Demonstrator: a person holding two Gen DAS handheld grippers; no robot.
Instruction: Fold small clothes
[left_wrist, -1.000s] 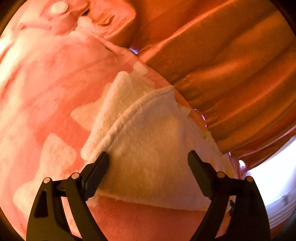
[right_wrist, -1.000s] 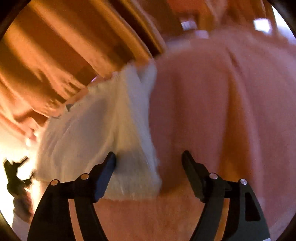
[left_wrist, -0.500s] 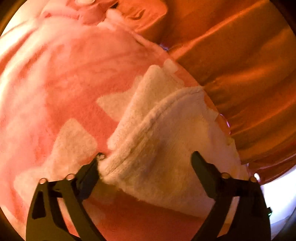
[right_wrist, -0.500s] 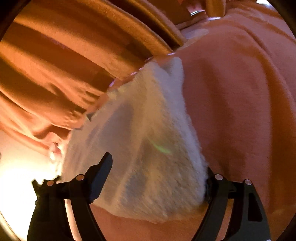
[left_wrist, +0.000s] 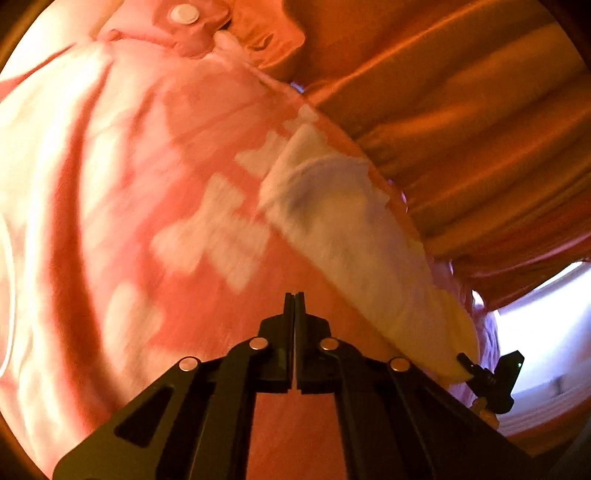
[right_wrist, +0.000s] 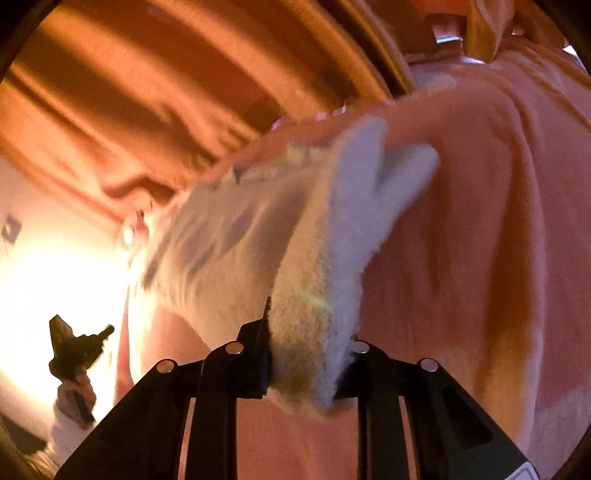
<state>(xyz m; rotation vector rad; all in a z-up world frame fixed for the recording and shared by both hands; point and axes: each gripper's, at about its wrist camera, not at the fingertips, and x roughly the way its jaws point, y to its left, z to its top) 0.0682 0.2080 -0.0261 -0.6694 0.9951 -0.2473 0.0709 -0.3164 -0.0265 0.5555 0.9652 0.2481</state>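
The right gripper (right_wrist: 306, 354) has just been closing and is pinching the white fleece garment (right_wrist: 295, 258) to fold it; the left gripper (left_wrist: 294, 306) is closing empty, its fingers meeting over the pink blanket (left_wrist: 147, 221).

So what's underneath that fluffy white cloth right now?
The white cloth lies on a pink blanket with pale patches. One end is pinched in the right gripper. Whatever lies under the blanket is covered.

A fuzzy white fleece garment (left_wrist: 354, 236) lies at centre right on a pink, white-patterned blanket (left_wrist: 122, 192).
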